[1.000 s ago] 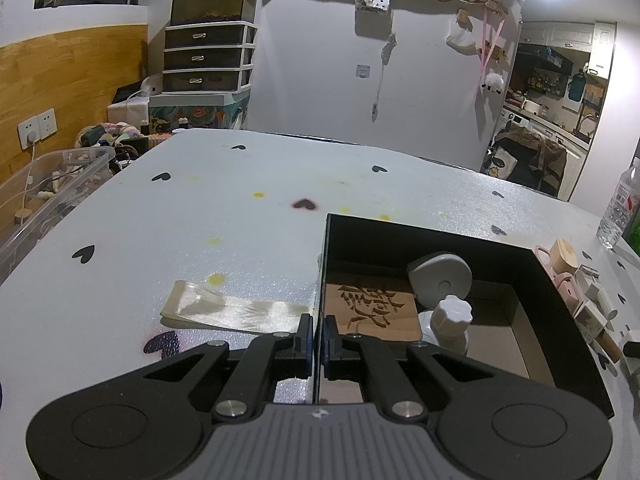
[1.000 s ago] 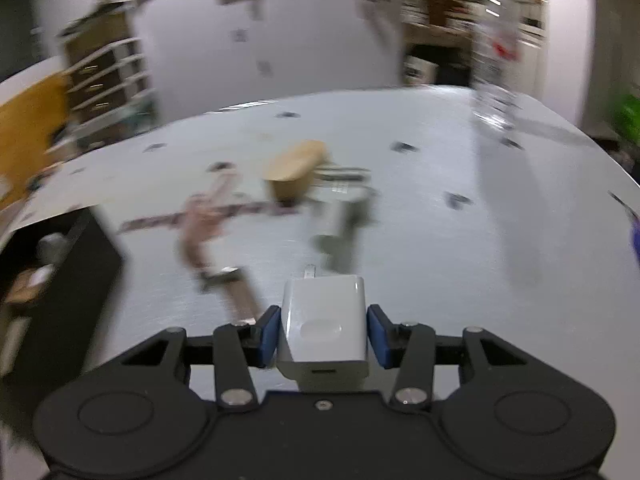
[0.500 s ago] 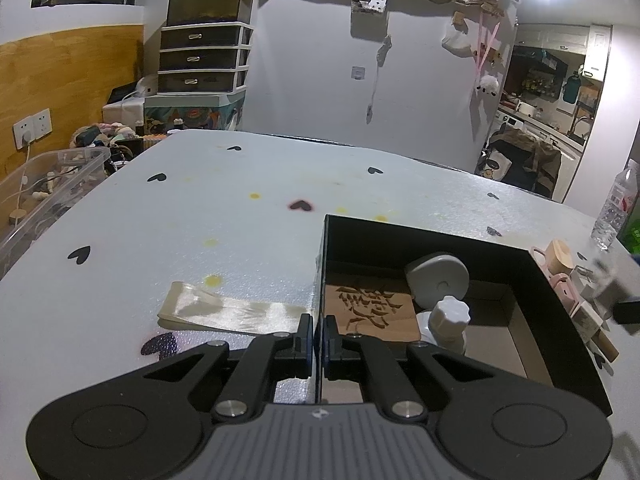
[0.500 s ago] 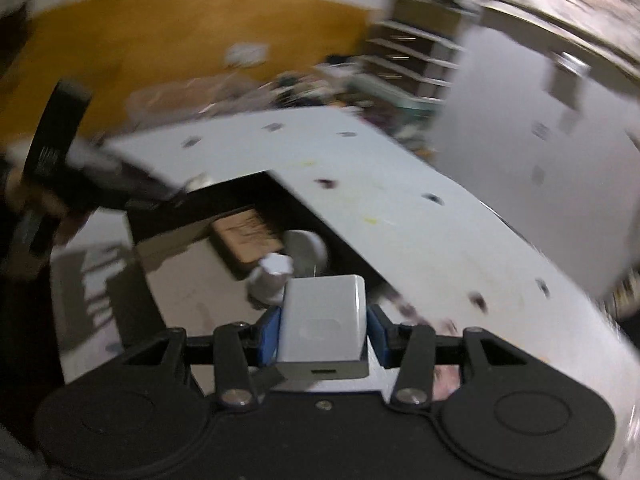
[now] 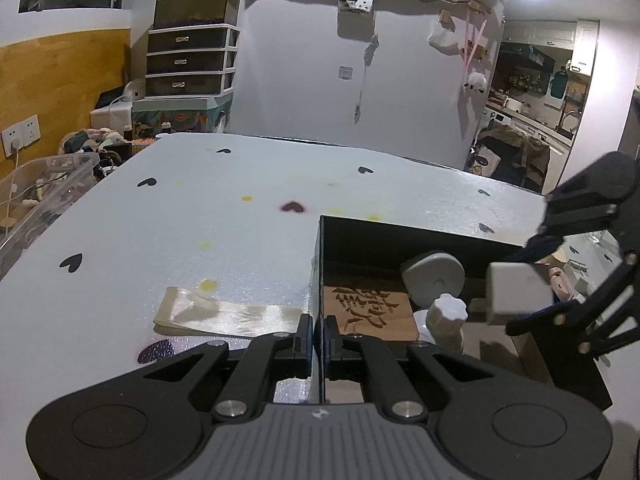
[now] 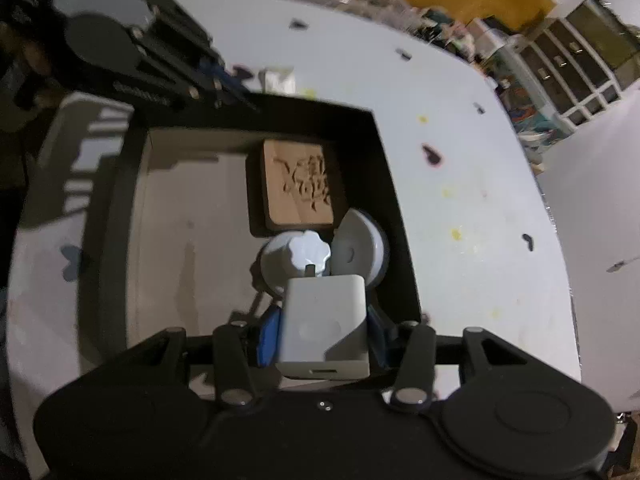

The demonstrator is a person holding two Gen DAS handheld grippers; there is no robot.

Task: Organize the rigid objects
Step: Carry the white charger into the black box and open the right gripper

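A black box [image 5: 400, 236] stands on the white table, and my left gripper [image 5: 318, 334] is shut on its left wall. Inside lie a carved wooden tile [image 5: 368, 306], a white round disc [image 5: 434, 276] and a white lobed knob [image 5: 446, 312]. My right gripper [image 6: 324, 328] is shut on a white charger [image 6: 324, 320] and points down over the box [image 6: 384, 152], just above the knob [image 6: 304, 256] and disc [image 6: 360, 248]. The tile [image 6: 300, 188] lies beyond. From the left wrist, the charger [image 5: 516, 292] hangs over the box's right part in the right gripper [image 5: 520, 292].
A cream ribbon strip [image 5: 224, 312] lies on the table [image 5: 200, 220] left of the box. Small pink and wooden pieces [image 5: 560, 276] sit beyond the box's right wall. A clear plastic bin [image 5: 40, 188] stands off the table's left edge.
My right gripper has swung with the charger from the open table to above the box, rolling as it went, and now shows in the left wrist view. The left gripper has stayed put.
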